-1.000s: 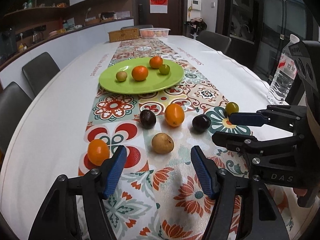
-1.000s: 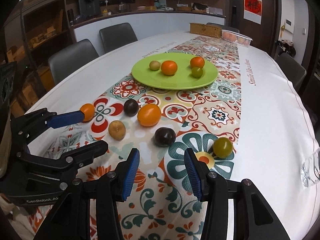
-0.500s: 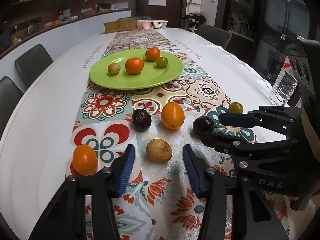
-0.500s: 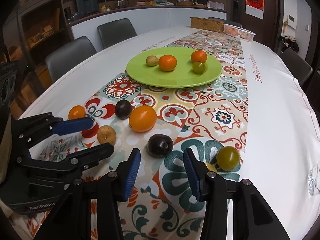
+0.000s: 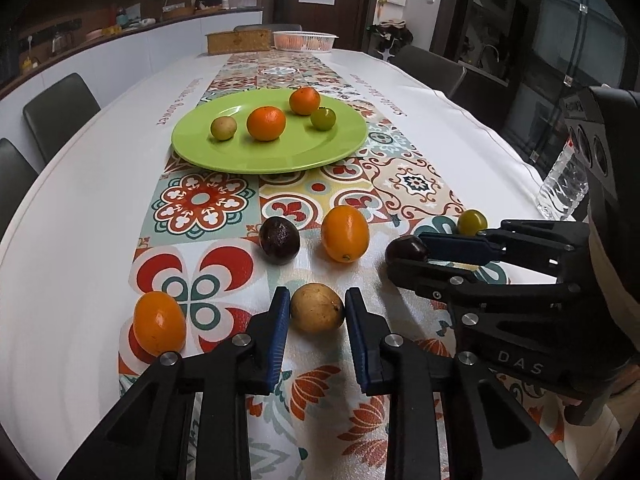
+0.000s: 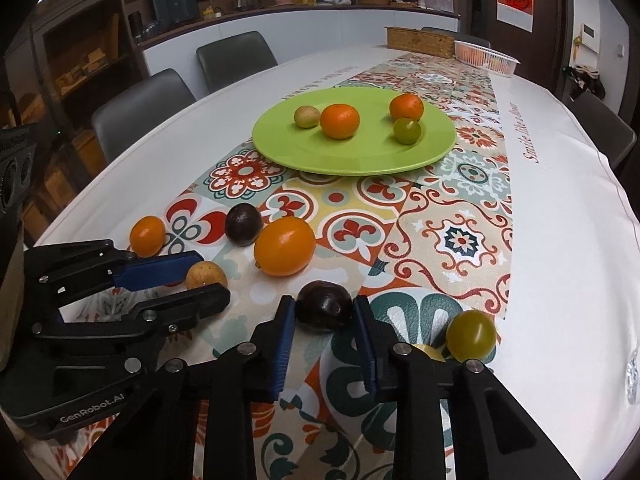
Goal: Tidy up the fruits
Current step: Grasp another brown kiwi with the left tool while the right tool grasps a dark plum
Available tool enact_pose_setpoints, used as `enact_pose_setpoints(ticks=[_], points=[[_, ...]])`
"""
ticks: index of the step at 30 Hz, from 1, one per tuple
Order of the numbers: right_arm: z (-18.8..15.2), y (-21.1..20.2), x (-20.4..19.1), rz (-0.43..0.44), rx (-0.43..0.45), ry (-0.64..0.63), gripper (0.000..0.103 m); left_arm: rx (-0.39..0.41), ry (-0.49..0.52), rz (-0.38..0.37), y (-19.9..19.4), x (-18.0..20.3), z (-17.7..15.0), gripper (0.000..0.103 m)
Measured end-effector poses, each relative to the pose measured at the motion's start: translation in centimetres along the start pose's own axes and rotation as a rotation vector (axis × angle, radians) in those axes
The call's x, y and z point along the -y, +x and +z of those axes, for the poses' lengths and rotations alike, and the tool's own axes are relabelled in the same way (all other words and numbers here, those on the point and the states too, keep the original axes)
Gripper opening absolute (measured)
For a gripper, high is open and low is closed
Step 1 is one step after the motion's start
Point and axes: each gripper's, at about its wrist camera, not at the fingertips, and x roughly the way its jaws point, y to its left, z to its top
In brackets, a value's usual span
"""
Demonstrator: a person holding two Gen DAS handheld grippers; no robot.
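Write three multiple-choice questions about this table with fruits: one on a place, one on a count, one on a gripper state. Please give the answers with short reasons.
1. Where is the small green round fruit that lies off the plate?
A. right of the right gripper
B. behind the plate
C. between the two grippers

2. How many fruits lie on the round lime-green plate?
A. two
B. four
C. six

3. What is the left gripper doing?
A. closed on nothing
B. pads on both sides of the tan round fruit
C. holding a bottle

Answers: 1 A, it lies right of the right gripper. 2 B, two orange, two greenish. 3 B, the blue pads flank it on the runner.
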Motion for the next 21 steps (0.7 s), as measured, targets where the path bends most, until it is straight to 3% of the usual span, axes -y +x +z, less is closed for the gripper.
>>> enact_pose_setpoints(ticks=[21], points=[[0.9, -3.8, -0.7, -0.007, 0.083, 0.006, 0.03, 0.097, 0.002, 0.026, -4.2, 0.0, 1.2, 0.028]])
